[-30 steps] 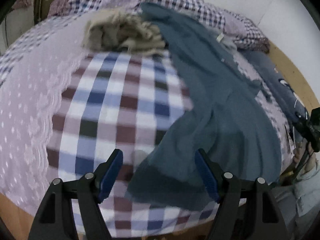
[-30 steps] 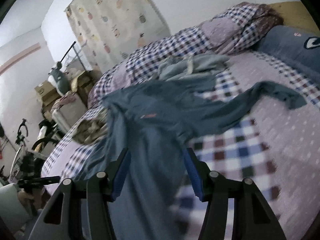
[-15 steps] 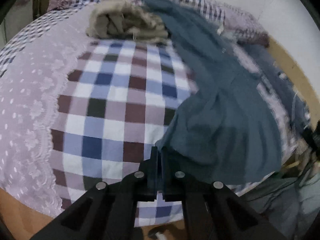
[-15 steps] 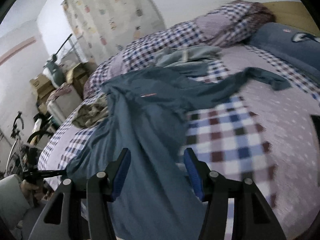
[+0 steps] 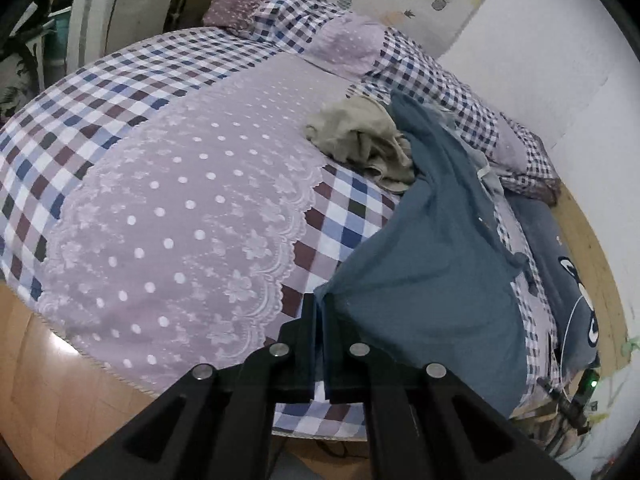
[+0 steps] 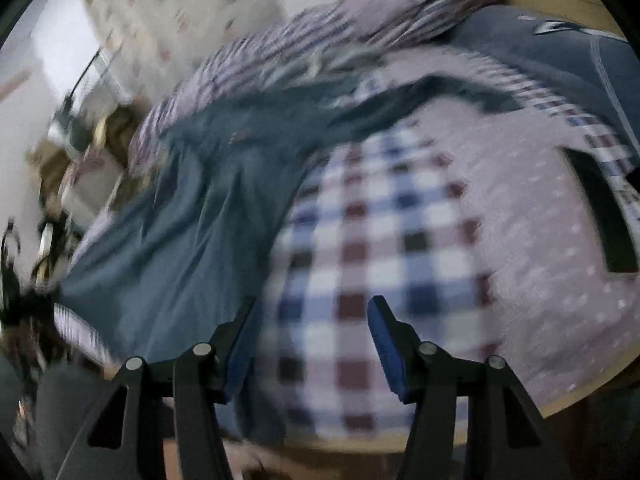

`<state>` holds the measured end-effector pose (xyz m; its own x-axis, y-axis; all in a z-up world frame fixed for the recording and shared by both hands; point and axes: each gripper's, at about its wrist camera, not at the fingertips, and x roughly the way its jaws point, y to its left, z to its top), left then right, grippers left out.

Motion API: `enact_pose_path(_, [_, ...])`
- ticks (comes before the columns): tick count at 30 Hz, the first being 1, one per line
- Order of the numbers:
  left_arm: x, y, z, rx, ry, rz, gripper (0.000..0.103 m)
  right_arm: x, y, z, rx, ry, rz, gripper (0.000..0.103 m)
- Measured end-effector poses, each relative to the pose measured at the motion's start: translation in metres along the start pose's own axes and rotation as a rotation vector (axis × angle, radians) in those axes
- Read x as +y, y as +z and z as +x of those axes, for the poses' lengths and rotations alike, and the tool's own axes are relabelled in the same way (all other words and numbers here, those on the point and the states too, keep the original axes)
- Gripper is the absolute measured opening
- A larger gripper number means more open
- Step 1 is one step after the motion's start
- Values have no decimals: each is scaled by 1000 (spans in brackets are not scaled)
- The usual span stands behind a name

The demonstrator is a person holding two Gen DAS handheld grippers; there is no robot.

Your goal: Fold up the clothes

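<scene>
A soft, matte teal garment lies rumpled across the bed, whose cover mixes dotted lilac cloth, a lace scalloped border and checked patches; a crumpled beige garment sits beside the teal one's far end. The left gripper, angled down at the bed, is clamped on the teal garment's near corner. The right gripper tilts down over the bed's near edge, jaws apart and empty, the teal garment's edge by its left finger.

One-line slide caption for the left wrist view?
Left gripper shut on the hem corner of a teal-blue shirt spread across a checked bedspread.
</scene>
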<state>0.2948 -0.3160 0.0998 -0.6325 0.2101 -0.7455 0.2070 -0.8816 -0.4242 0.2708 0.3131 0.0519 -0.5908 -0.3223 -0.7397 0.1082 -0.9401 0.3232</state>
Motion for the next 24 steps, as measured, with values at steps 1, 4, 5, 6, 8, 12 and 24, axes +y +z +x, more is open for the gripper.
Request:
enact_pose_path(1, [1,0,-1,-3,4,0,1,8,-6,6,34,12,-28,59])
enact_pose_path(4, [3,-1,-7,-18,17,-2,1,28,-23,22,117,32,-97,59])
enact_pose_path(5, [2,1,-7,-25,16,-5,1,33,-28,26,140,35,-112,59])
enact_pose_path(6, [2,5,-7,-36,15,-9,1,37,-33,30,163,37,-128,59])
enact_pose_path(8, [6,12,-9,-64,21,-24,1,41,-40,38,207,19,-152,59])
enact_pose_path(12, [24,25,-23,-122,45,-89,0,37,-44,41,230,9,-150,59])
enact_pose_path(24, [56,64,-29,-197,100,-200,0,83,-72,54,287,55,-296,57])
